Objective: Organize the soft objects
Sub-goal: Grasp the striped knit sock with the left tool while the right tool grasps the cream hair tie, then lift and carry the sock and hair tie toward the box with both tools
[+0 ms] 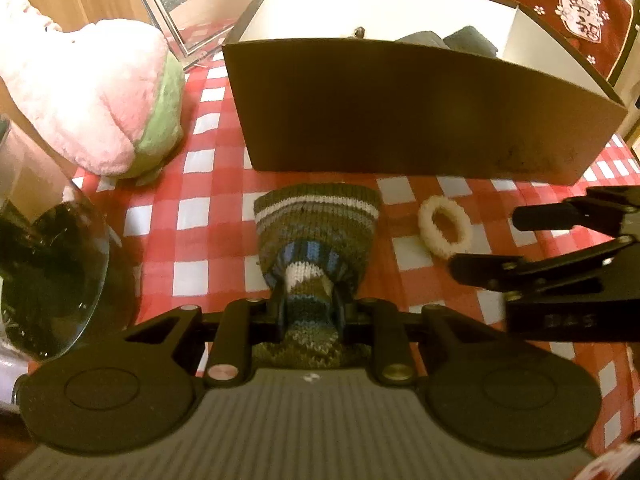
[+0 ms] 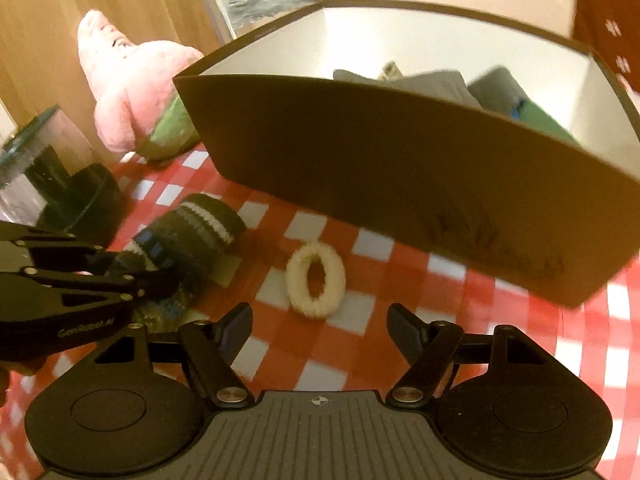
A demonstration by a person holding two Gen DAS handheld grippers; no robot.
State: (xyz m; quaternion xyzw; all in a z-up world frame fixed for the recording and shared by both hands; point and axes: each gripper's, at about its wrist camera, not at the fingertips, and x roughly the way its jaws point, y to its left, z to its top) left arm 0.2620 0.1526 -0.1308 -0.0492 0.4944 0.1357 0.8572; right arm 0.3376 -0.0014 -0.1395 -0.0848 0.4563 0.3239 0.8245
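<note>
Gripping the striped knit sock (image 1: 316,240) at its bunched near end, the left hand-held gripper (image 1: 308,308) has its pads clenched on the wool; the rest of the sock trails toward twelve o'clock on the checked surface (image 1: 192,208), just short of the dark storage box (image 1: 400,116). Soft, light and limp, it will likely sag and stretch when raised, so a bunched hold suits it. At two o'clock from it lies the cream scrunchie (image 2: 316,286), springy and light, best pinched across one side of its ring. The right hand-held gripper (image 2: 320,326) hangs released just before it, holding nothing.
</note>
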